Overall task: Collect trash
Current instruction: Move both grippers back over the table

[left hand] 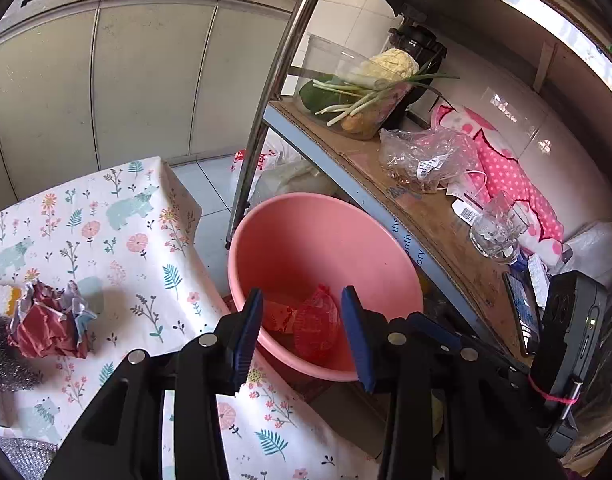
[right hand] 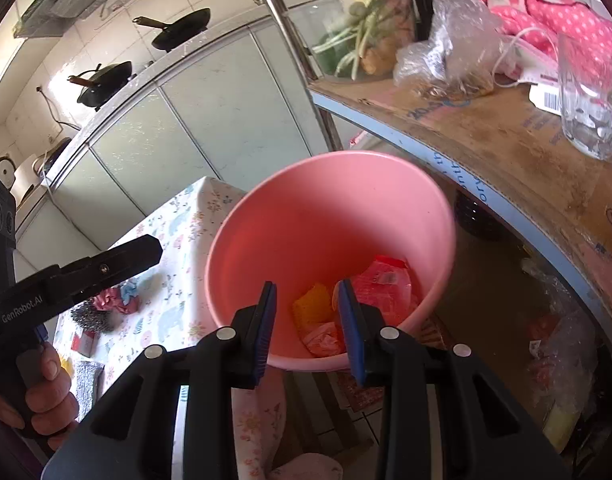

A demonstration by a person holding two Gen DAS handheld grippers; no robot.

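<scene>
Pink bucket [left hand: 306, 232] beside the flowered table [left hand: 137, 240] holds red wrappers [left hand: 316, 324]; the left gripper [left hand: 301, 336] hovers above, released and empty, and crumpled paper [left hand: 49, 328] remains on the table. Right view: the right gripper [right hand: 308, 328] hangs released over the bucket [right hand: 330, 208], above red and yellow trash [right hand: 346, 304].

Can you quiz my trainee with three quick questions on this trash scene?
1. True or false: both tools, left and right, are open and hold nothing.
2. Where does the crumpled red wrapper lie? A) in the pink basin B) on the floral tablecloth C) on the shelf
3. Fill in: the red and yellow trash lies in the ___ basin.

Key: 1 true; 2 B; 3 pink.
</scene>
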